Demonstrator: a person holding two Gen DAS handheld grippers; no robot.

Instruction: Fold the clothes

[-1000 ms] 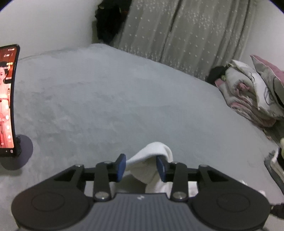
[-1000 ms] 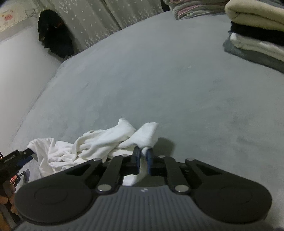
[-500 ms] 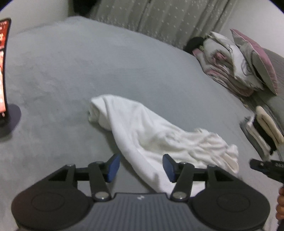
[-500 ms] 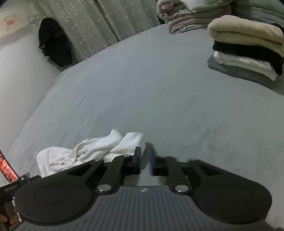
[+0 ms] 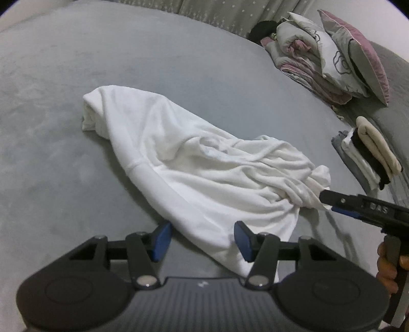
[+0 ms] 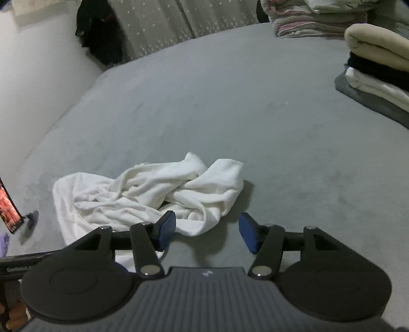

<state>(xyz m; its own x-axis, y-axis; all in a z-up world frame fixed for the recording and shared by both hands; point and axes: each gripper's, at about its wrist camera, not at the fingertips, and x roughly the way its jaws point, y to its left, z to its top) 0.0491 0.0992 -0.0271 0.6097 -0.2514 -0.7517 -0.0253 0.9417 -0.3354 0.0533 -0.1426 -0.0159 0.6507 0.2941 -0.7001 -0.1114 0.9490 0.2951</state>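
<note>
A crumpled white garment (image 5: 194, 163) lies stretched across the grey bed (image 5: 76, 76). My left gripper (image 5: 202, 240) hangs over its near hem. The jaws are closing with the hem between them, and the blue pads (image 5: 161, 238) do not press on it. My right gripper (image 6: 207, 232) is opening just short of the bunched end of the garment (image 6: 153, 189), with only bedsheet and a corner of cloth between its pads. In the left wrist view the right gripper (image 5: 326, 201) shows side-on, its tip at that bunched end.
A stack of folded clothes (image 6: 378, 69) sits on the bed at the right. Pillows and a rolled quilt (image 5: 332, 56) lie beyond it. A phone on a stand (image 6: 10, 209) stands at the left edge. A curtain (image 6: 158, 23) and a wall close the far side.
The right jaws, shut on the garment's end a second ago, have spread and the cloth lies free. The left view has tipped down over the garment, which now lies on the bed.
</note>
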